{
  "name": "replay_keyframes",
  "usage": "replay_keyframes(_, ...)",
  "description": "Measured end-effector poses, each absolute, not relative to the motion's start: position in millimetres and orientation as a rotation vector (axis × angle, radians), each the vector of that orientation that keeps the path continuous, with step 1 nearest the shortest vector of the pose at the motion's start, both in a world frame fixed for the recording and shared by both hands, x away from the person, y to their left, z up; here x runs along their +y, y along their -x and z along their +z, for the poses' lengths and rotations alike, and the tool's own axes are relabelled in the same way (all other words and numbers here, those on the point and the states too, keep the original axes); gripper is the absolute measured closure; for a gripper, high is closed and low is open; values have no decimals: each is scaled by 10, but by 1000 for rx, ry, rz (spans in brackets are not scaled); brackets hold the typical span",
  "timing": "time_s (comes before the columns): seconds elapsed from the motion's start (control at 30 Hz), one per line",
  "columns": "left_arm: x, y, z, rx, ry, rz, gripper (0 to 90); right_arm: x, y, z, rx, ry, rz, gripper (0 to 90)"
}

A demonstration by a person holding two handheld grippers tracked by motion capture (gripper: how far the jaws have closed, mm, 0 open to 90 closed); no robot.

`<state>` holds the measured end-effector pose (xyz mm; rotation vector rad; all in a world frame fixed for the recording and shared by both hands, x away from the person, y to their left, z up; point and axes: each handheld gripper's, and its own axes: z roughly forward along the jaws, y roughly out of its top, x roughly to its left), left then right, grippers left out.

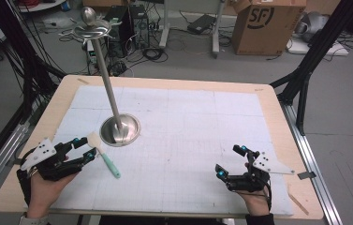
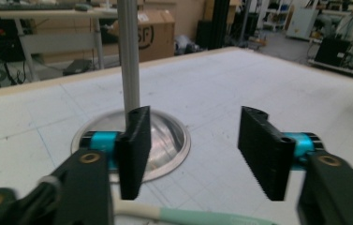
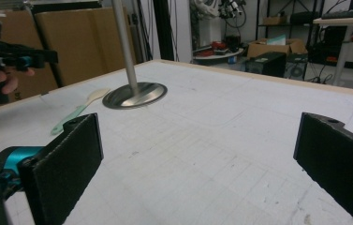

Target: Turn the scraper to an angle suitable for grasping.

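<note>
Spatula (image 1: 104, 154) — mint green handle

Even indoor light (soft foreground blur)

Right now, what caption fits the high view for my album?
Left gripper hovers open over a mint-handled spatula beside a steel stand.

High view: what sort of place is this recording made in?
Most likely a lab or workshop. A gridded table stands on a bare floor among trailing cables, a computer tower, a cardboard box and black stands.
</note>
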<state>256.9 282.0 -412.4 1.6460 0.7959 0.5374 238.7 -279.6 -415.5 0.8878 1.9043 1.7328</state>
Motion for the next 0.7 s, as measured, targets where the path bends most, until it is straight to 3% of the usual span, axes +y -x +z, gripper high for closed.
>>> replay_keyframes(0.13,2759,-2668,-4174,915,-1750,471,631,-2757,-2385,-4196,1960,-883,1729,4)
replay_keyframes(0.27,2760,-2747,-4206,928,-1815,488,863,-2722,-2385,-4209,1988,-873,1723,4)
replay_keyframes(0.3,2765,-2765,-4211,925,-1823,490,883,-2717,-2379,-4203,1991,-865,1721,4)
replay_keyframes(0.7,2615,-3121,-4327,930,-2022,468,896,-2725,-2332,-4188,1987,-873,1718,4)
